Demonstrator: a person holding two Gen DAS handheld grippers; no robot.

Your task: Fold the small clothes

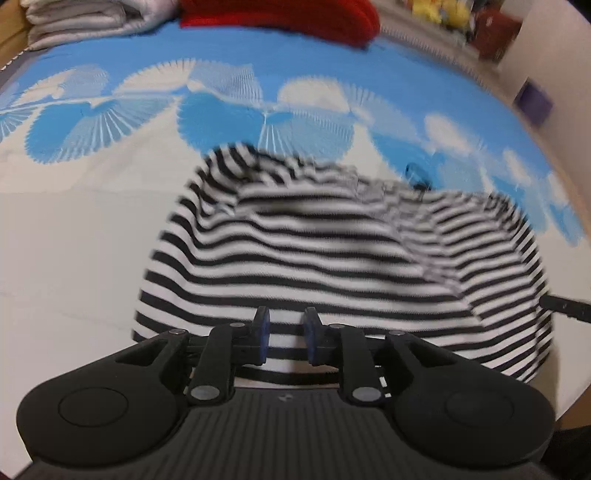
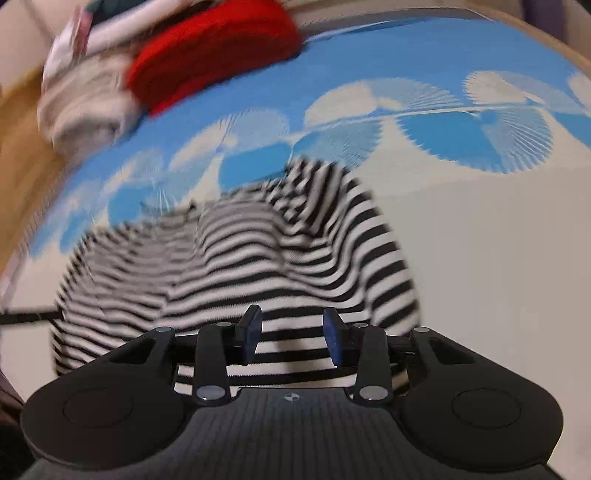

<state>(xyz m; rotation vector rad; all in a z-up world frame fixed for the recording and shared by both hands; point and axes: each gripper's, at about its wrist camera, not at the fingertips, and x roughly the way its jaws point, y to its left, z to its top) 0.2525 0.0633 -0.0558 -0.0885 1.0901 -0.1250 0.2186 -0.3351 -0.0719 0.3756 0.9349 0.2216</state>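
A black-and-white striped garment (image 1: 332, 251) lies rumpled on the bed, its near hem by both grippers; it also shows in the right wrist view (image 2: 236, 266). My left gripper (image 1: 286, 326) is open, its blue pads a little apart, just over the near hem with striped cloth showing between them. My right gripper (image 2: 291, 328) is open wider, also over the near hem. Neither holds the cloth. A black part of the other gripper (image 1: 565, 310) pokes in at the garment's right edge. Both views are motion-blurred.
The bed has a blue and white fan-patterned sheet (image 1: 110, 110). A red folded cloth (image 1: 280, 14) and a pile of white folded bedding (image 1: 81, 22) lie at the far end. Wooden floor (image 2: 18, 140) shows beyond the bed's left side.
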